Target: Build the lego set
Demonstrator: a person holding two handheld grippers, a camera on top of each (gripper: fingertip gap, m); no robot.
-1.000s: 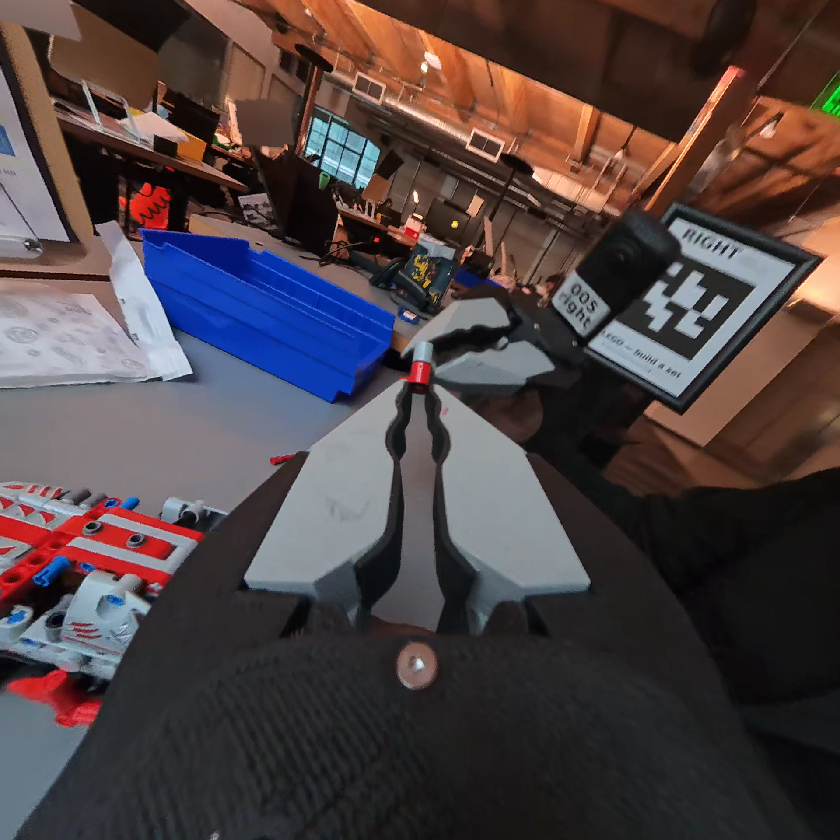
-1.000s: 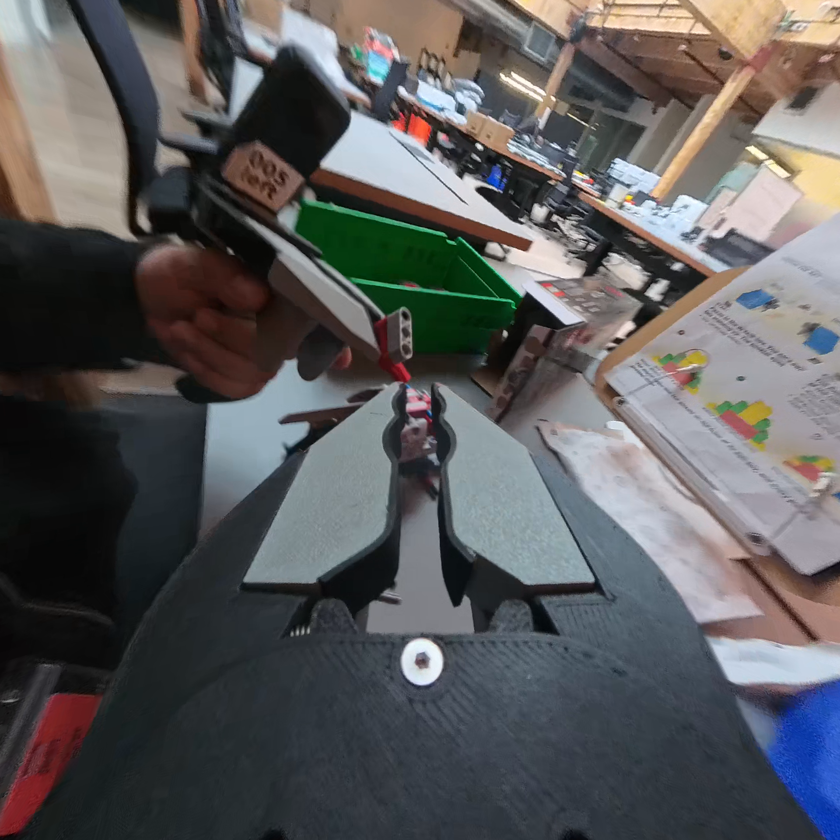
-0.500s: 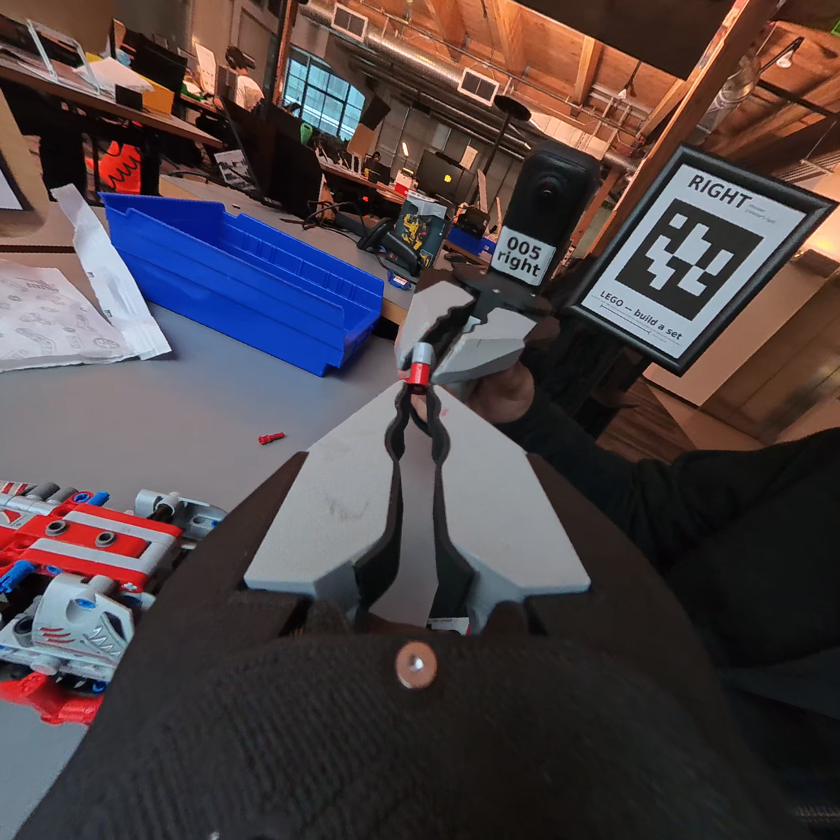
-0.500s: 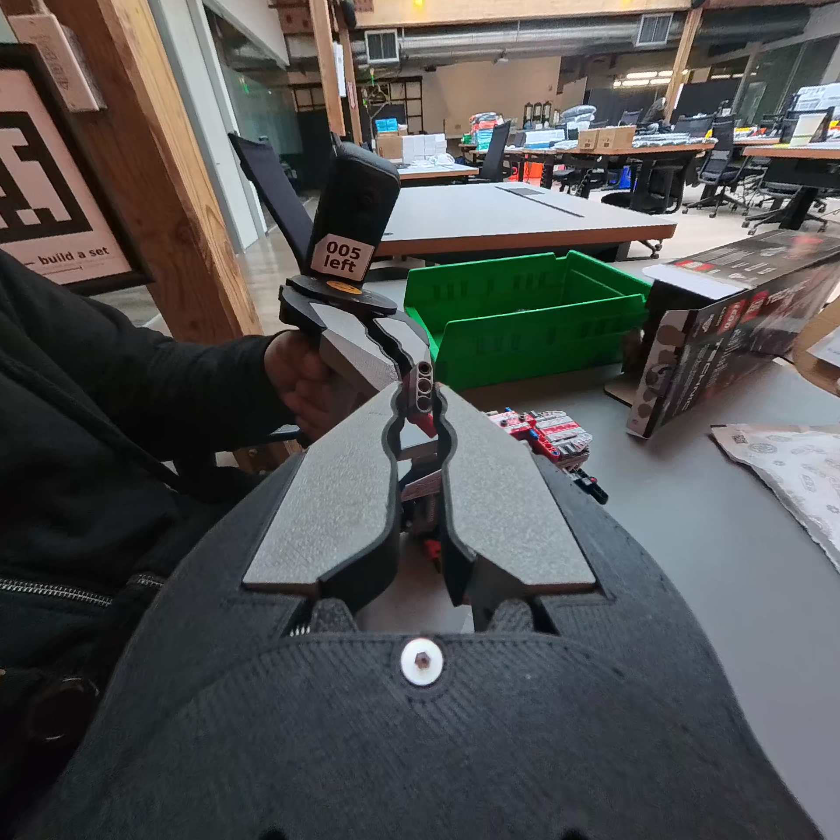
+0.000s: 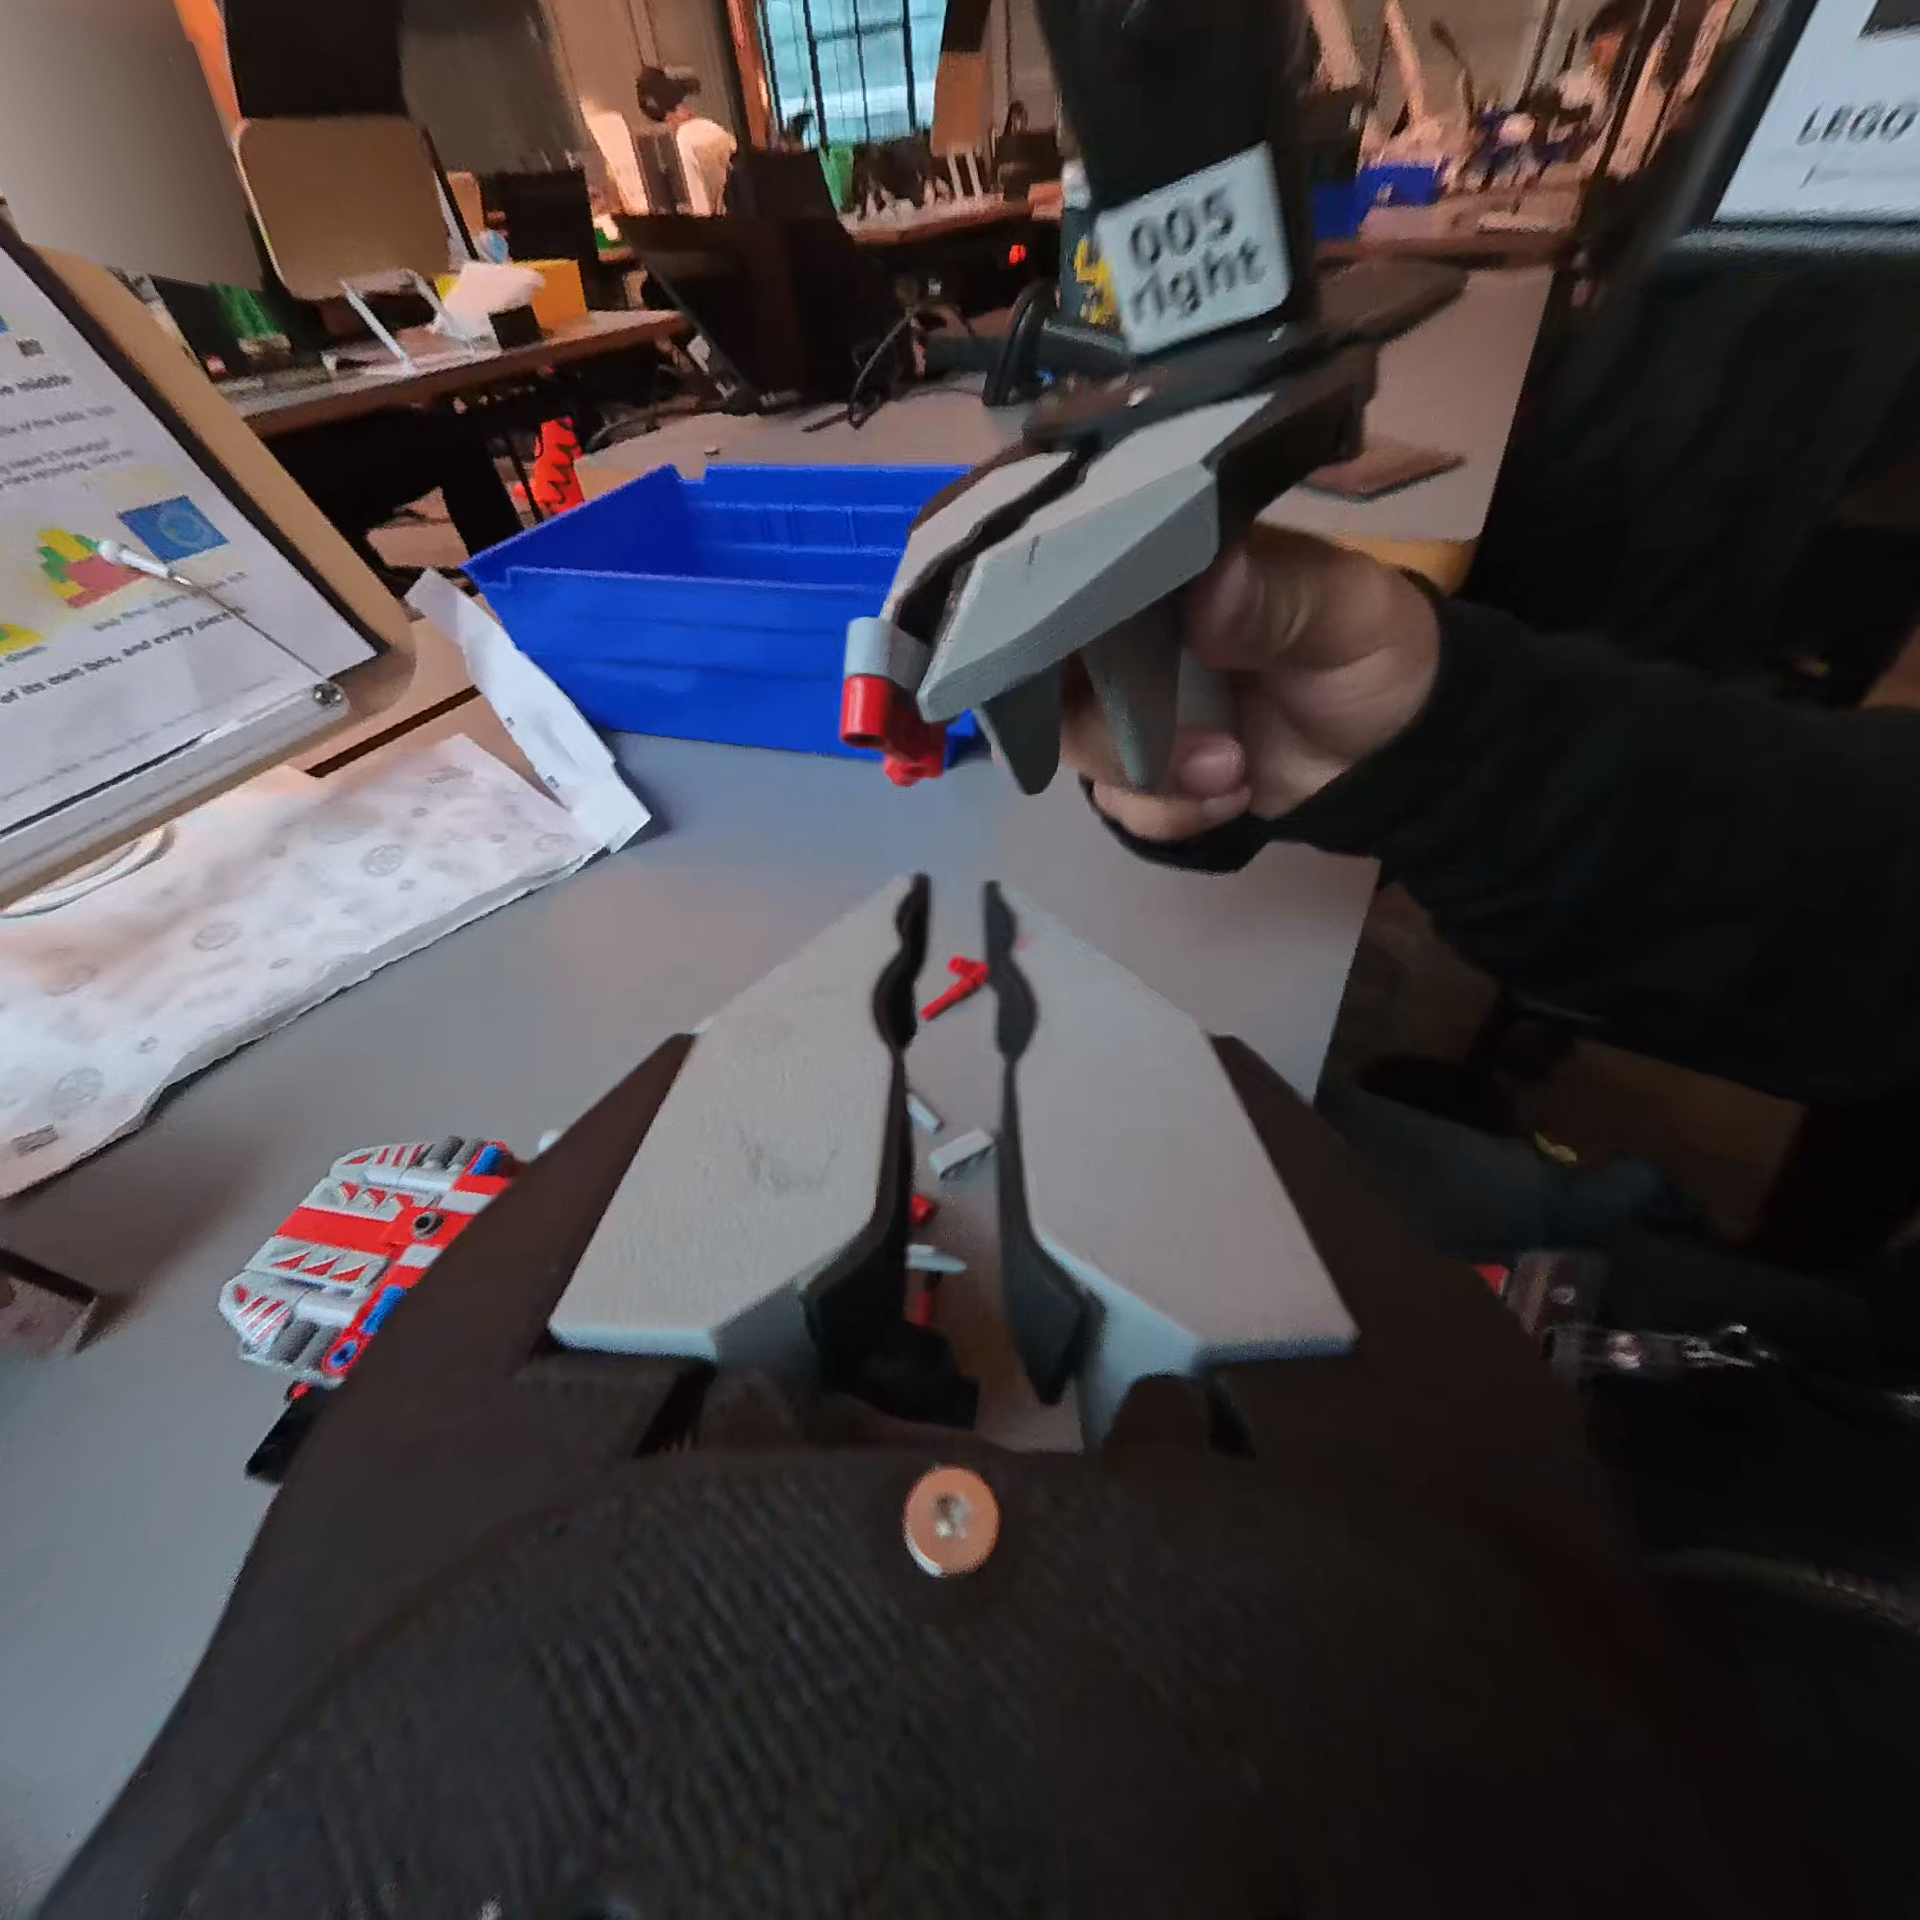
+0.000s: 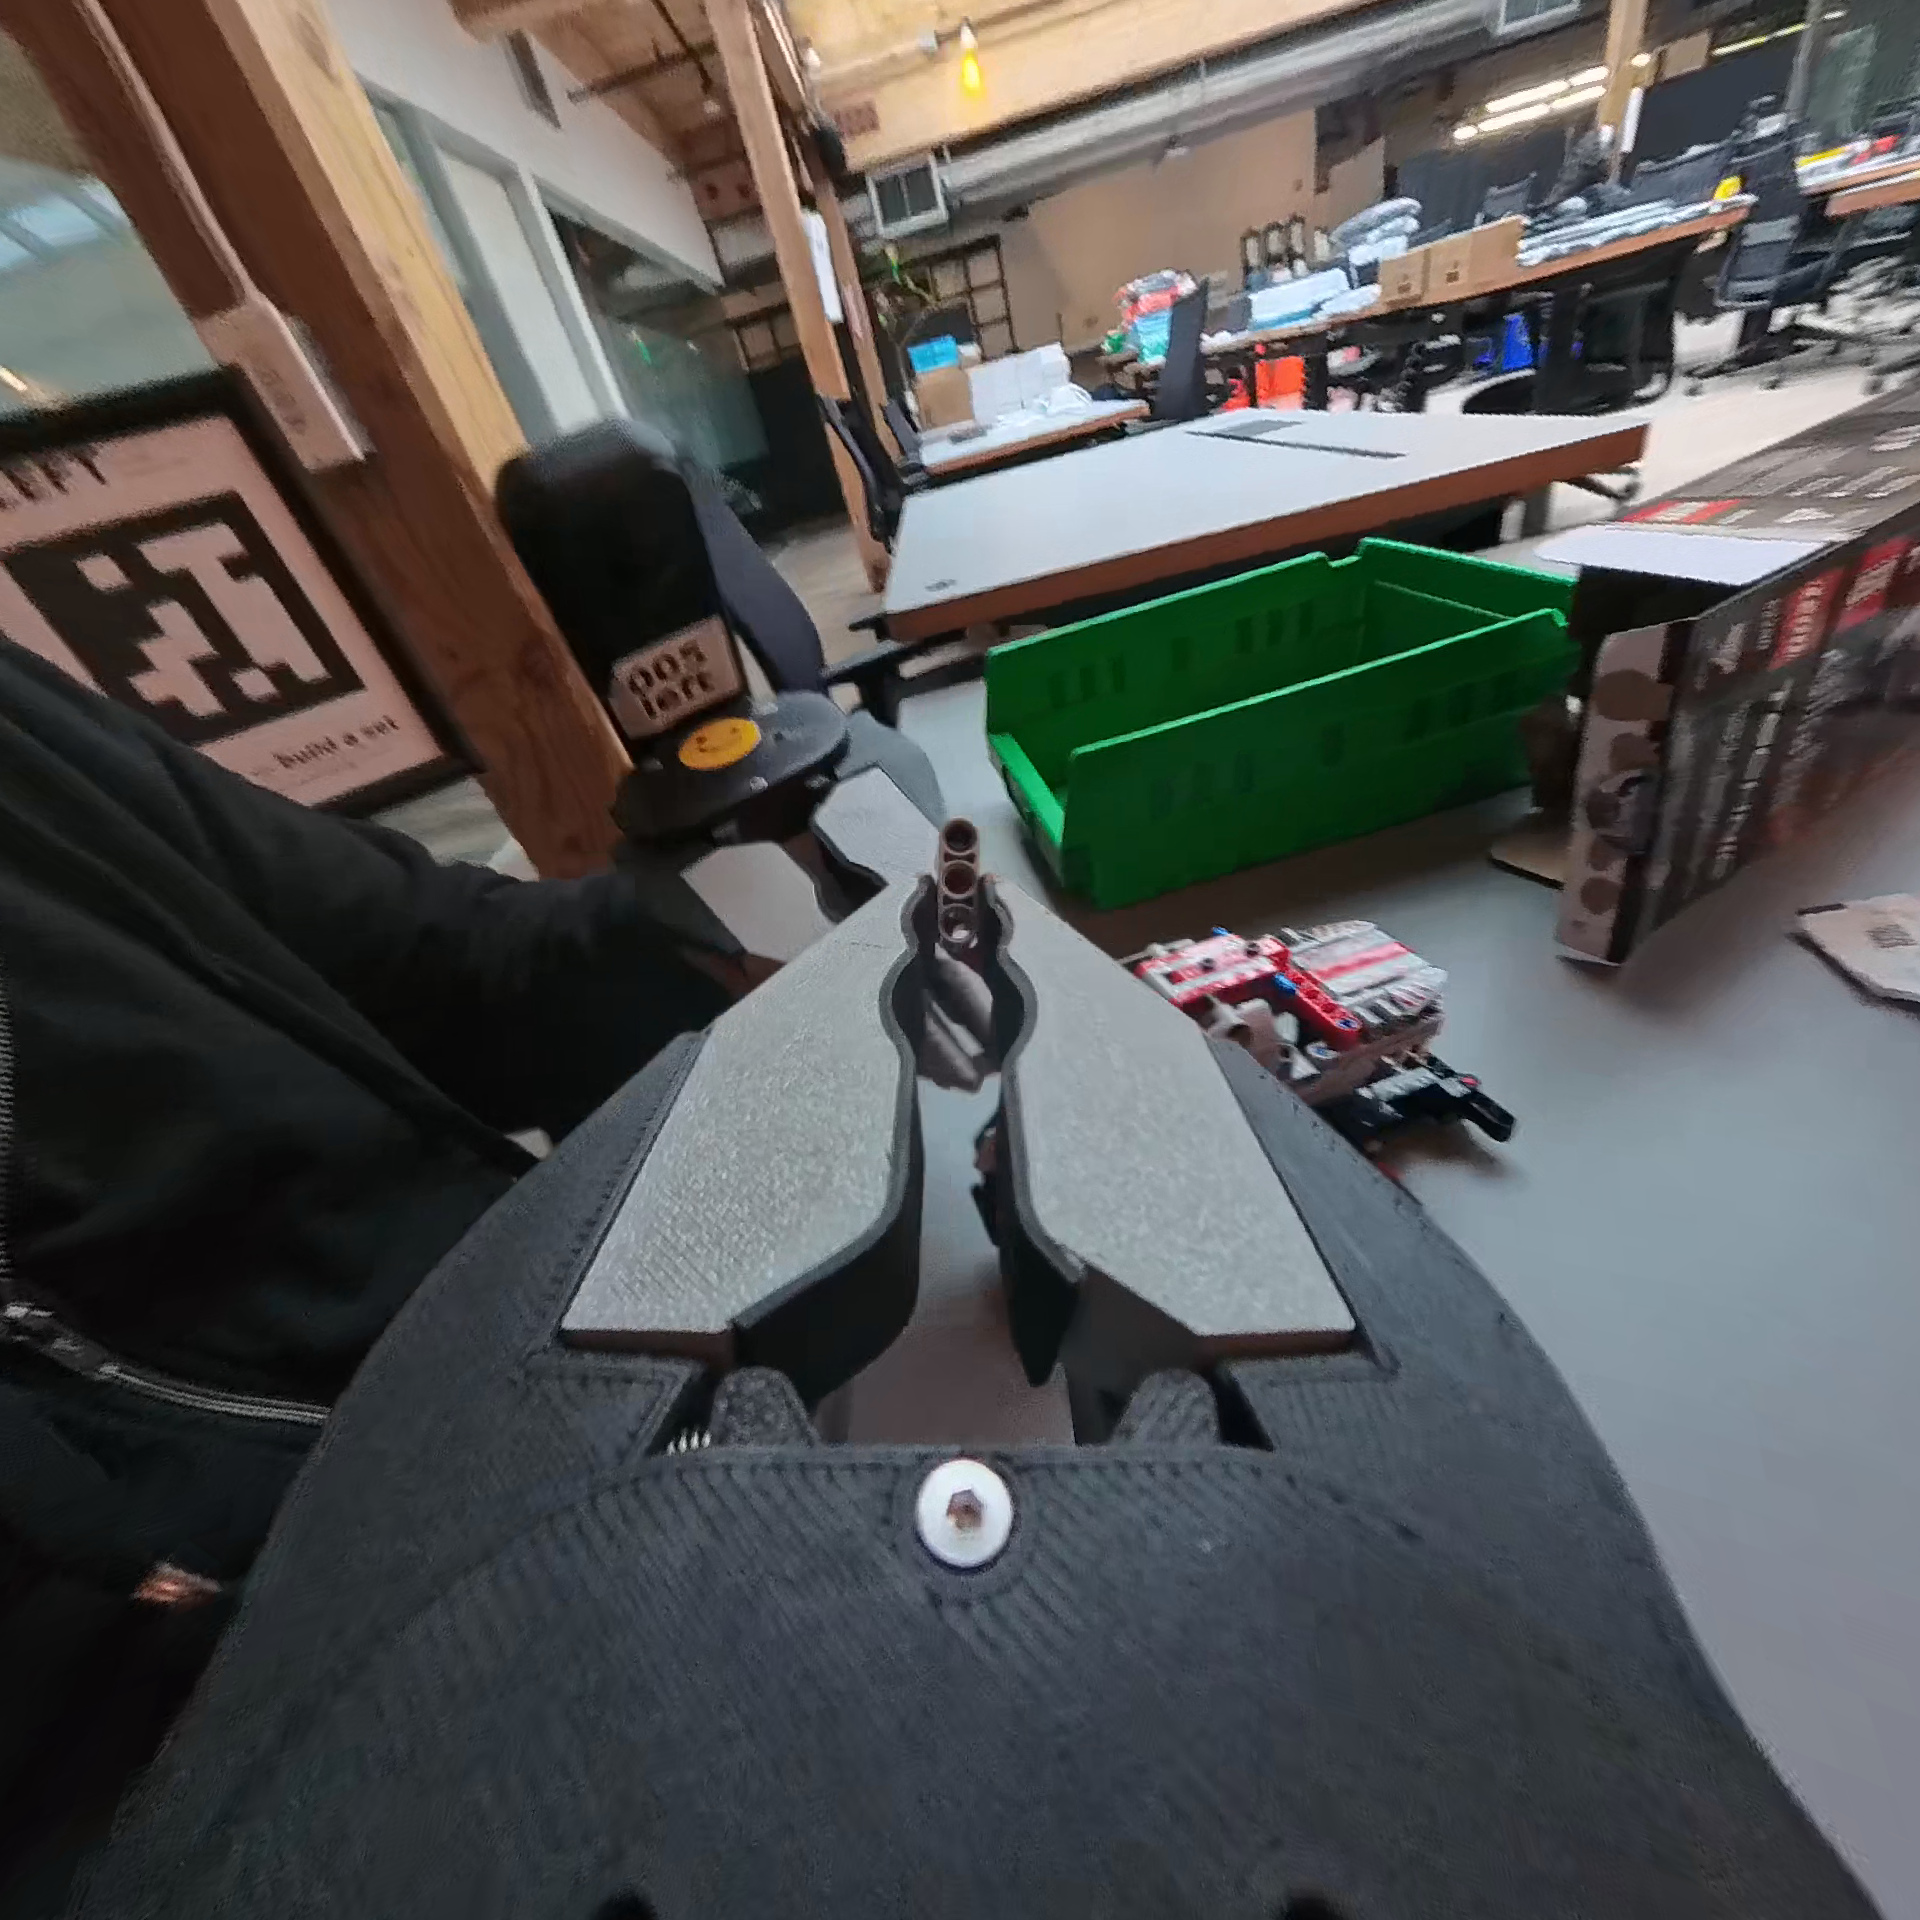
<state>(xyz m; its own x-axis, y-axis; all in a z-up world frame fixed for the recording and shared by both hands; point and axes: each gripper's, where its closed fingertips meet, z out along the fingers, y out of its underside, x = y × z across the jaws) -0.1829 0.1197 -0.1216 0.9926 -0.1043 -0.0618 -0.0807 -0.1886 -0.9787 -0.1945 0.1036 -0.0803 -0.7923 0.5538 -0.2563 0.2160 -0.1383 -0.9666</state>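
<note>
The small lego piece [image 6: 958,891], a grey beam with round holes and a red part on its lower end, is held up in the air above the grey table [image 5: 727,831]. It sits at the very tips of the right gripper [image 6: 958,920], whose jaws are pressed closed on it. Half a second ago the left gripper [image 5: 951,894] had its tips at the same piece. It has now pulled back and lower. Its jaws stand a narrow gap apart with nothing between them, and through the gap a loose red pin [image 5: 956,985] and small grey pieces [image 5: 961,1153] are seen lying on the table.

The partly built model [image 5: 353,1247], red and grey with some blue pins, lies on the table to the left of the left gripper. Behind it are a printed paper bag [image 5: 239,914] and a blue bin [image 5: 707,603]. In the right wrist view a green bin [image 6: 1278,707] and the dark lego box [image 6: 1745,748] stand beyond the model.

A white label [image 5: 1195,260] with printed writing is on the black camera of the right gripper. The left gripper's camera has a similar label and a yellow sticker [image 6: 717,743]. A framed sign [image 6: 177,613] with a black and white marker stands behind the person's arm.

The right hand [image 5: 1278,686], coming out of a black sleeve, is wrapped around the grip with the fingers on the trigger. This gripper points to the left and slightly down.
</note>
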